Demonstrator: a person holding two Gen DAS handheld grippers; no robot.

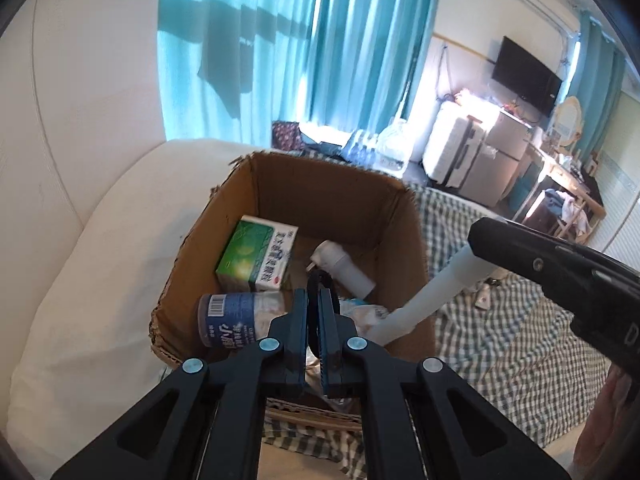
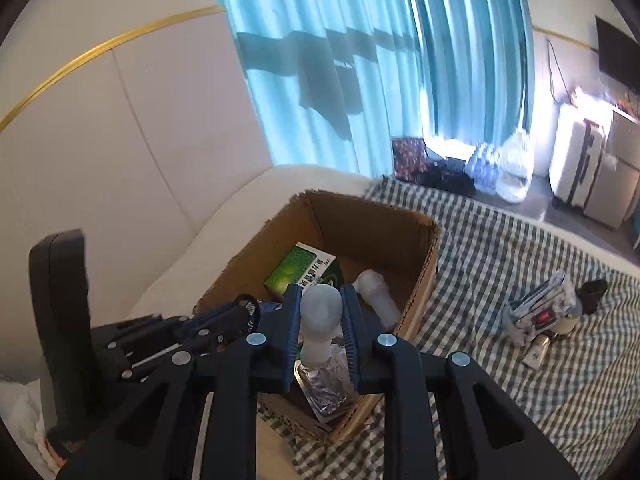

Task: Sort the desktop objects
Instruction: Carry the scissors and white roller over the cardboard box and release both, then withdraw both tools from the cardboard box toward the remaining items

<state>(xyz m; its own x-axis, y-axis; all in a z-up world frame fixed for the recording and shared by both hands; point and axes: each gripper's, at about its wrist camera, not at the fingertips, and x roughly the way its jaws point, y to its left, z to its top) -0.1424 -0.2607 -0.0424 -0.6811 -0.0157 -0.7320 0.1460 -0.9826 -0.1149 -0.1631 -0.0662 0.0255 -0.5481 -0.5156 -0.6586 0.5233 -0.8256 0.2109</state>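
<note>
We held the left gripper (image 1: 313, 300) over the near edge of the box (image 1: 280, 184), its jaws pressed together with nothing between them. The box, open-topped cardboard, sat on a checked cloth (image 1: 500, 332) beside a white cushion (image 1: 80, 280).

Inside the box we saw a green carton (image 1: 256, 254) leaning toward the far left corner, a blue-labelled bottle (image 1: 236, 320) lying on its side against the near left wall, and a white bottle (image 1: 344, 268) lying toward the right wall. Crumpled plastic lay at the near side of the box; what it wrapped we could not tell.

Our right gripper (image 2: 320, 320) was over the near right part of the box, jaws closed on a white tube (image 2: 320, 316). In the right wrist view the tube's rounded end stood between the blue pads (image 2: 350, 332). In the left wrist view the tube (image 1: 432, 292) slanted down from the right gripper (image 1: 540, 264) across the right wall of the box, its lower end inside the box near the crumpled plastic.

To the right of the box, well apart on the cloth, lay a small heap (image 2: 540, 316): a bundle with a red switch, a small white card and a dark object, too small to name more closely.
</note>
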